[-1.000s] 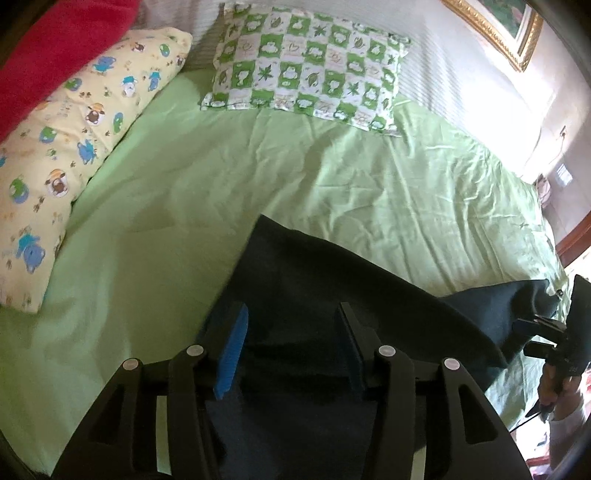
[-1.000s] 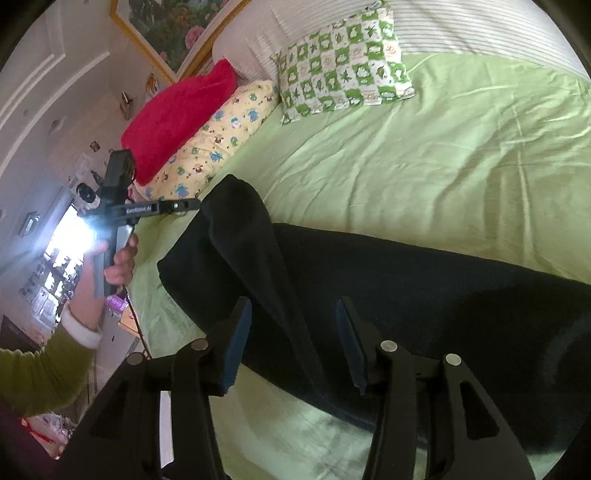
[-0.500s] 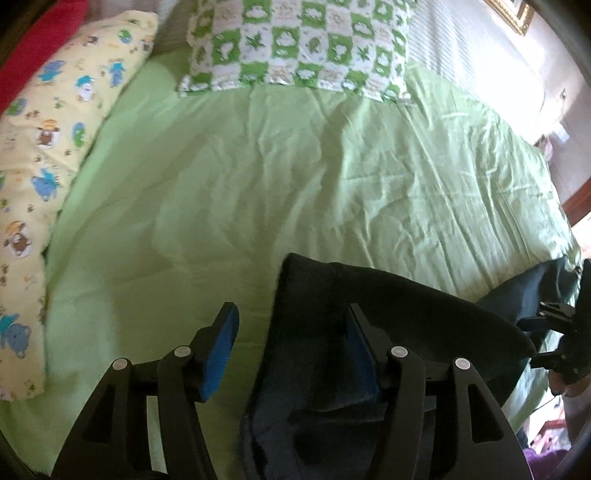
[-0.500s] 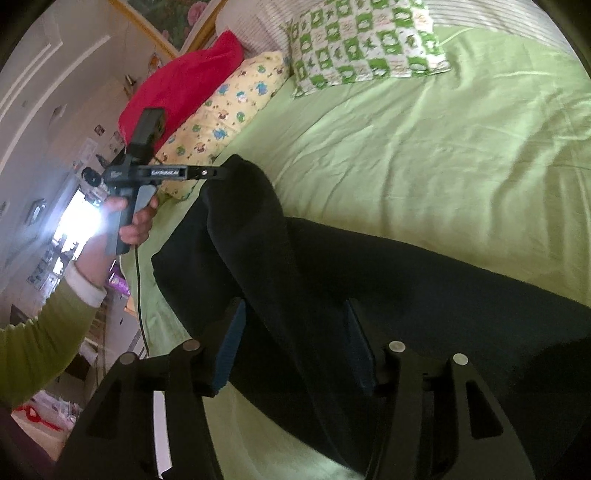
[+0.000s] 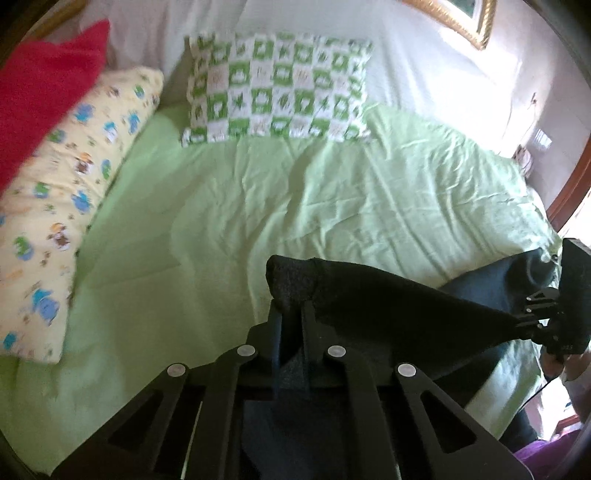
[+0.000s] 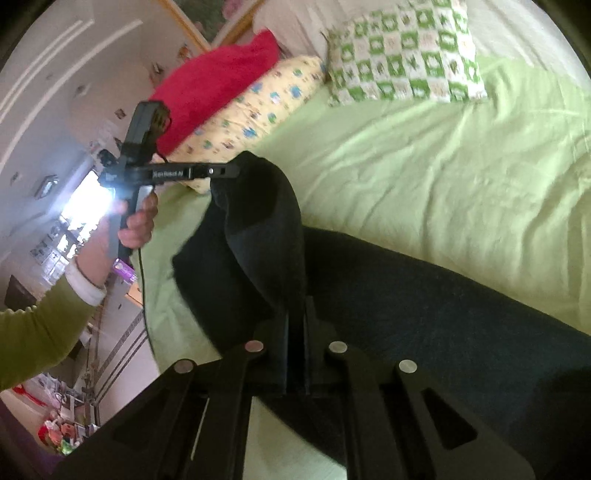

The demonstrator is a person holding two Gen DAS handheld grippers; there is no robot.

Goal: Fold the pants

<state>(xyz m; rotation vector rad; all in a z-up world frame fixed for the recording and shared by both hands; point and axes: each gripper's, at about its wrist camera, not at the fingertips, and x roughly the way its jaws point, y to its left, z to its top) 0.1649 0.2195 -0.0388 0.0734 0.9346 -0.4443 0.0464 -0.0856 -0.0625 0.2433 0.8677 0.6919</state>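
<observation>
- Fingers of the left gripper are pressed nearly together on a fold of the dark pants, and those of the right gripper are pinched the same way on another part of the pants.
- Between the two grips the cloth is raised off the bed; the rest lies along the near edge of the green sheet and hangs a little over it.
- From the right wrist view, the left gripper holds a bunched peak of cloth, with a hand around its handle and a green sleeve behind.
- Toward the head of the bed lie a green checked pillow, a yellow printed pillow and a red cushion.
- A gilt picture frame hangs on the wall above.
</observation>
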